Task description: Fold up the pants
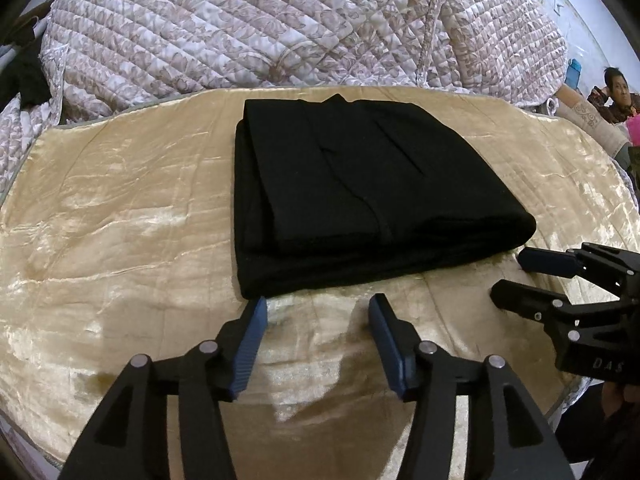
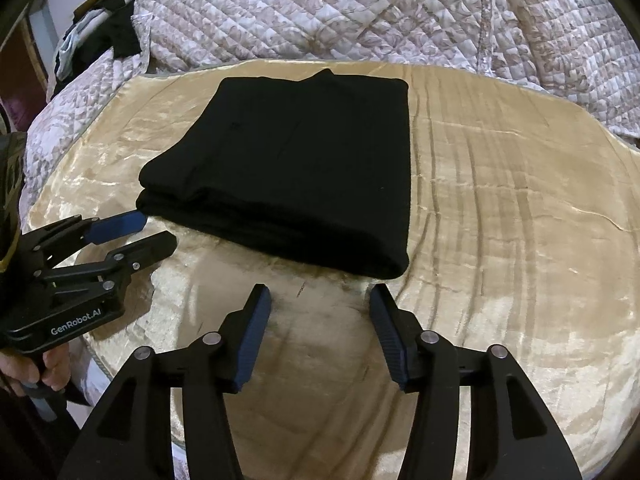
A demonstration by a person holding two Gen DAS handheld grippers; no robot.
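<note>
Left gripper [image 1: 318,310] has its jaws standing apart with nothing between them, parked just short of the near edge of the pants [image 1: 360,196]. Right gripper [image 2: 320,300] is the same deal: jaws apart, empty, only blanket showing in the gap, sitting near the pants' near right corner.

The pants are black and already stacked into a neat rectangular bundle of several layers, lying flat in the middle of the shiny gold blanket [image 1: 120,208]. Looks basically folded to me, maybe one tidy-up left. My guess on handling: soft, floppy knit-ish fabric, light, not fragile at all, but the layers will slide off each other if you grab just the top one. I'd pinch the whole stack at the two near corners, one gripper each, or go in under the thick folded edge. The satiny blanket is probably slippery too, so the bundle may skate if pushed.

Behind that is a quilted floral bedspread [image 1: 280,24], with a heap of dark clothes [image 2: 116,32] off to the far left. No containers anywhere that I can see.
</note>
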